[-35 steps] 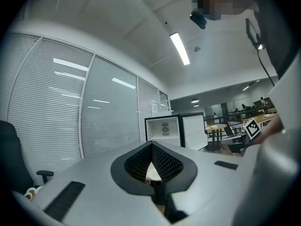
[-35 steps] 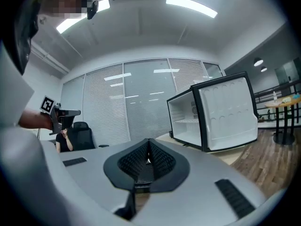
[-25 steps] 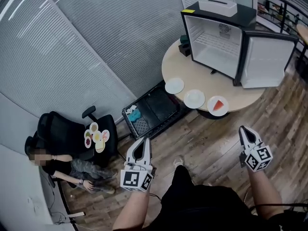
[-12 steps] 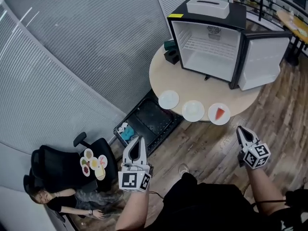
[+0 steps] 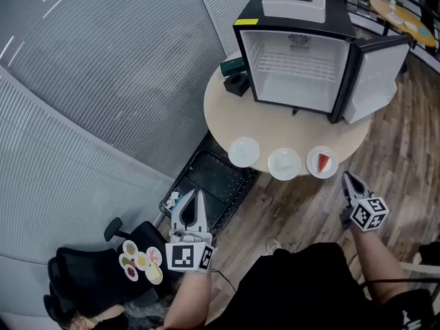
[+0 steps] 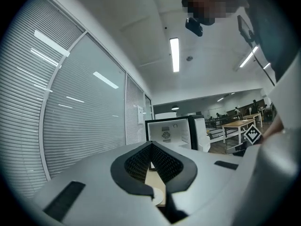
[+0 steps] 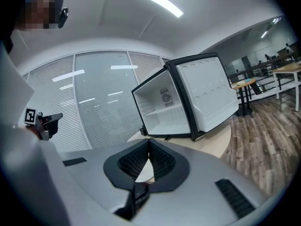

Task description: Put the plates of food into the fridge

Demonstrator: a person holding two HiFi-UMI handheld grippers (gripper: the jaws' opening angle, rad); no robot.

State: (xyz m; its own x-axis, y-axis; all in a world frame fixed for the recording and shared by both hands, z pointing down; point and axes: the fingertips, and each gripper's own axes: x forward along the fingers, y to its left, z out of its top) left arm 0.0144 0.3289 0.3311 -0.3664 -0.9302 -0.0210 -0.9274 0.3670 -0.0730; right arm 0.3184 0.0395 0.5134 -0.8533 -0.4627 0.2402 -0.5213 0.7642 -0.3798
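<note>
A black mini fridge [image 5: 292, 53] stands open on a round beige table [image 5: 223, 112], its door [image 5: 377, 74] swung to the right and its white inside bare. Three white plates lie in a row along the table's near edge: the left plate [image 5: 244, 152], the middle plate [image 5: 284, 163], and the right plate [image 5: 322, 162], which carries a red piece of food. My left gripper [image 5: 195, 195] is shut and empty, over the floor well short of the table. My right gripper [image 5: 347, 178] is shut and empty, just short of the right plate. The fridge [image 6: 170, 131] [image 7: 164, 109] shows beyond both sets of jaws.
A black tray [image 5: 210, 184] with a blue cloth sits on the wood floor by the table's left. A black office chair [image 5: 96, 280] at bottom left holds several small plates. A white box [image 5: 294, 7] tops the fridge. Dark boxes [image 5: 235, 74] stand beside it. A blind-covered glass wall [image 5: 103, 81] runs along the left.
The table and fridge have come nearer and now lie straight ahead; the chair has slid to the bottom left. Both grippers have advanced toward the table, still shut and empty.
</note>
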